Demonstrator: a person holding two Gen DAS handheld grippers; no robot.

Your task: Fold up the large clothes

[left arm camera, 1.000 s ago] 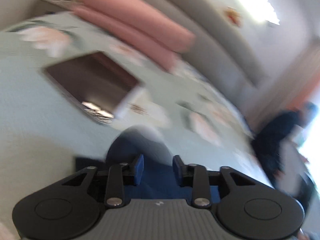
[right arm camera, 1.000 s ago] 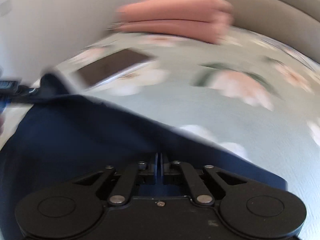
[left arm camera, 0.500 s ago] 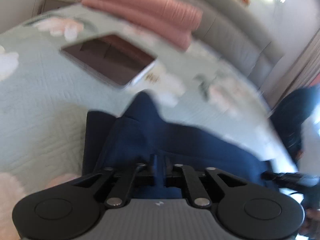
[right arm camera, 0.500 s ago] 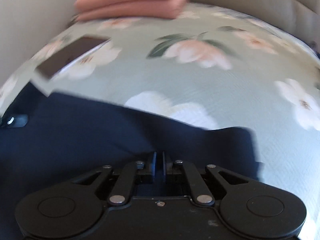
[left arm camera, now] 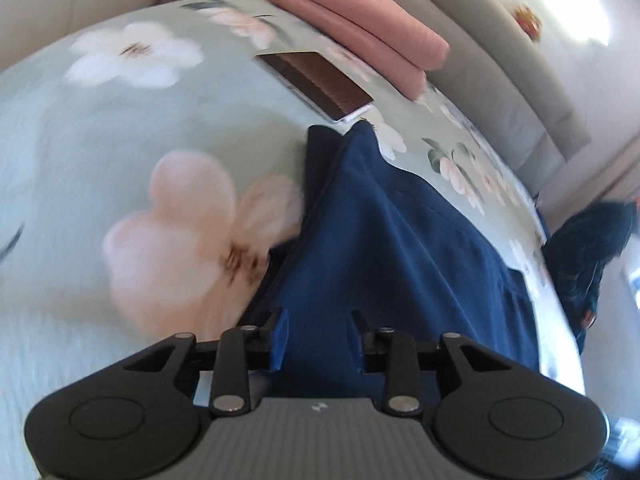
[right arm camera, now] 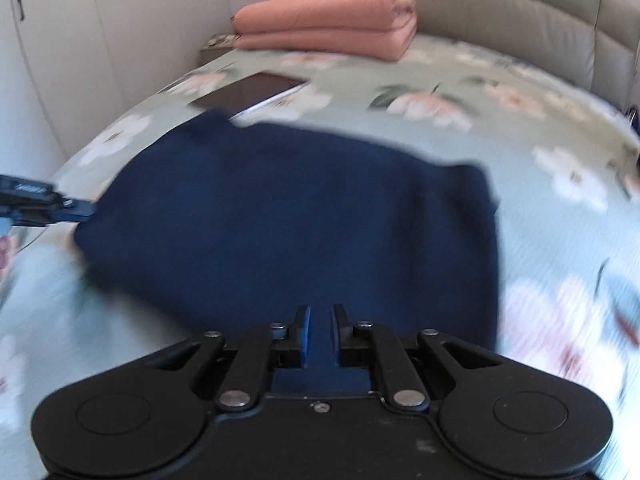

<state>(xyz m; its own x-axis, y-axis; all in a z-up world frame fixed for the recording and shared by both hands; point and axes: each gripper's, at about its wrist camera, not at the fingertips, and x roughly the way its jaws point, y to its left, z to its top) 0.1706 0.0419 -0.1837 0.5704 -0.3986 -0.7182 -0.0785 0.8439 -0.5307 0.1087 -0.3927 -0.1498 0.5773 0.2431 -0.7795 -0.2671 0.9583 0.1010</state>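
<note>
A navy blue garment [right arm camera: 288, 216] lies folded in a broad rectangle on the flowered bedspread [right arm camera: 440, 80]. In the left wrist view it runs away from me as a long fold [left arm camera: 384, 232] towards the tablet. My left gripper [left arm camera: 318, 320] hangs over its near end. Its jaws are opening and stand well apart, with cloth between the pads but not pressed. The same gripper [right arm camera: 90, 210] shows at the garment's left corner in the right wrist view. My right gripper [right arm camera: 320, 312] holds the near edge, its jaws a narrow slit with blue cloth pinched in it.
A dark tablet [left arm camera: 316, 84] lies just beyond the garment's far corner. A folded pink quilt [right arm camera: 324, 24] rests against the padded headboard [right arm camera: 500, 12]. White wardrobe doors [right arm camera: 80, 40] stand to the left of the bed. A person in dark clothes [left arm camera: 588, 248] is at the bed's right side.
Both grippers pulled back along the bed with the garment, which now shows as a laid-out folded rectangle. The left jaws closed on the cloth and have since spread apart.
</note>
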